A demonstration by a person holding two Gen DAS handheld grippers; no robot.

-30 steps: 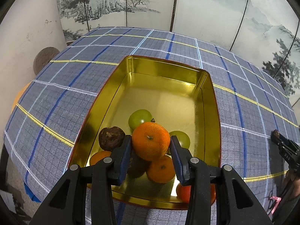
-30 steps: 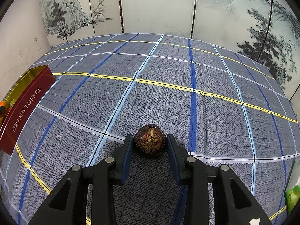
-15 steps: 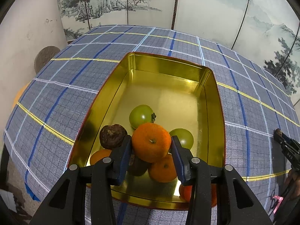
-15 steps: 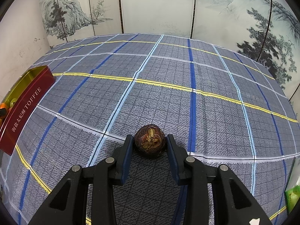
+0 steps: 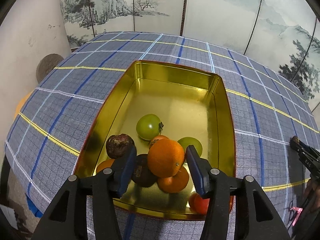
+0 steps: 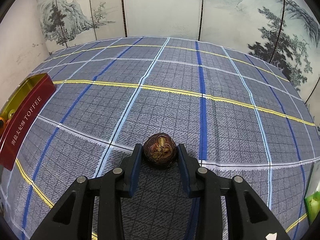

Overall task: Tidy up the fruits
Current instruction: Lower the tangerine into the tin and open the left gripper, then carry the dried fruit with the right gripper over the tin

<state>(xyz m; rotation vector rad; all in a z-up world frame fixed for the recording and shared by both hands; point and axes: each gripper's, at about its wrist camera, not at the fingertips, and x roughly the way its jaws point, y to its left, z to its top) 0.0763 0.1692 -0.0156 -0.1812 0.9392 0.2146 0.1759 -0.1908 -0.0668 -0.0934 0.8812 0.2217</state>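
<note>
In the left wrist view a gold tin (image 5: 226,108) holds several fruits: two green ones (image 5: 149,127), dark brown ones (image 5: 120,146) and oranges. My left gripper (image 5: 161,150) hangs over the tin's near end with its jaws opening. A large orange (image 5: 166,158) sits between the pads on top of the pile, with a gap at each side. In the right wrist view my right gripper (image 6: 159,146) is shut on a dark brown wrinkled fruit (image 6: 160,154) that rests on the plaid cloth. The same gripper (image 5: 300,150) shows at the left view's right edge.
The tin's red side (image 6: 26,120), lettered TOFFEE, lies at the far left of the right wrist view. The blue plaid cloth (image 6: 180,100) covers the table, and a painted folding screen (image 6: 160,10) stands behind. A green packet (image 6: 313,204) is at the right edge.
The left jaws have widened and let go of the orange, which has settled lower on the pile and turned. The right gripper and its fruit have kept still.
</note>
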